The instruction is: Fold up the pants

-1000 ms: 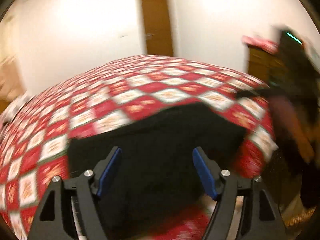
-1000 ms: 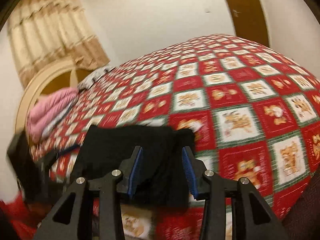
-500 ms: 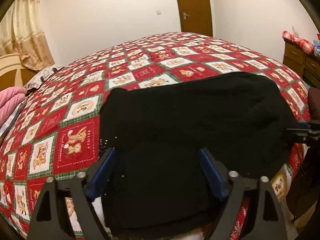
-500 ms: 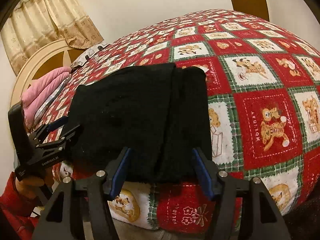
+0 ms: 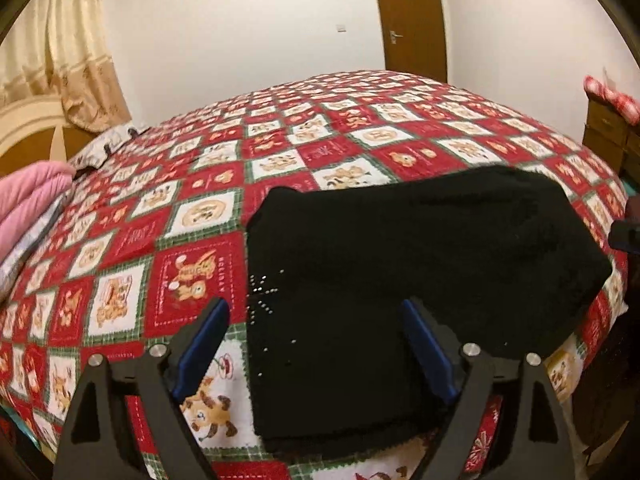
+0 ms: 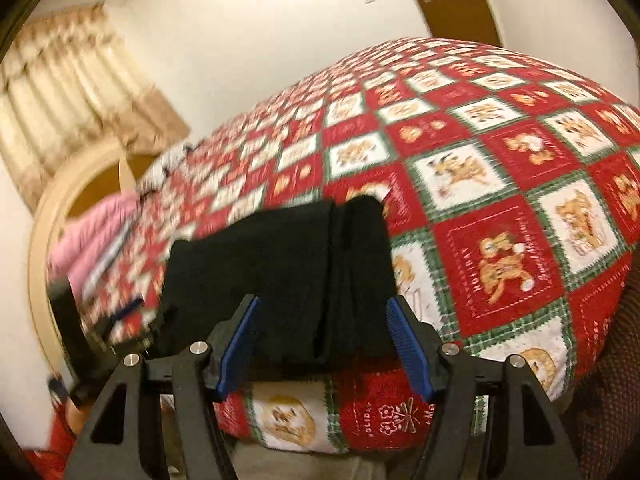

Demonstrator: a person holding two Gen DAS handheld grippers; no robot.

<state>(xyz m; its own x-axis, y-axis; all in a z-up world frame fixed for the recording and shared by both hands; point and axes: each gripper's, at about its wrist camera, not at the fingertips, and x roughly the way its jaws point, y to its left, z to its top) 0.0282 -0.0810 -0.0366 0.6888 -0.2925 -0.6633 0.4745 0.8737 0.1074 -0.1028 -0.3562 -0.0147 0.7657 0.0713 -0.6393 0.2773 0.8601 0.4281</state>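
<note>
Black pants (image 5: 400, 248), folded into a thick rectangle, lie flat on the quilt near the bed's front edge. My left gripper (image 5: 316, 324) hovers over their near left corner, open. One blue pad is over the quilt and the other over the cloth, and neither presses on anything. In the right wrist view the pants (image 6: 280, 256) show a fold ridge along their right side. My right gripper (image 6: 322, 312) straddles their near end. Its jaws are opening, the cloth lies between the pads, and the pads stand clear of it. The left gripper (image 6: 120, 316) shows at the pants' far end.
A red, white and green checked quilt (image 5: 192, 272) covers the bed. A pink blanket (image 5: 28, 200) lies by the headboard at left. A wooden dresser (image 5: 608, 132) stands at right and a brown door (image 5: 412, 12) behind. A red sleeve (image 6: 44, 440) shows at lower left.
Both grippers' jaws have spread wider. The left gripper has slid towards the pants' left corner, and both have come lower and closer to the cloth. The pants lie still.
</note>
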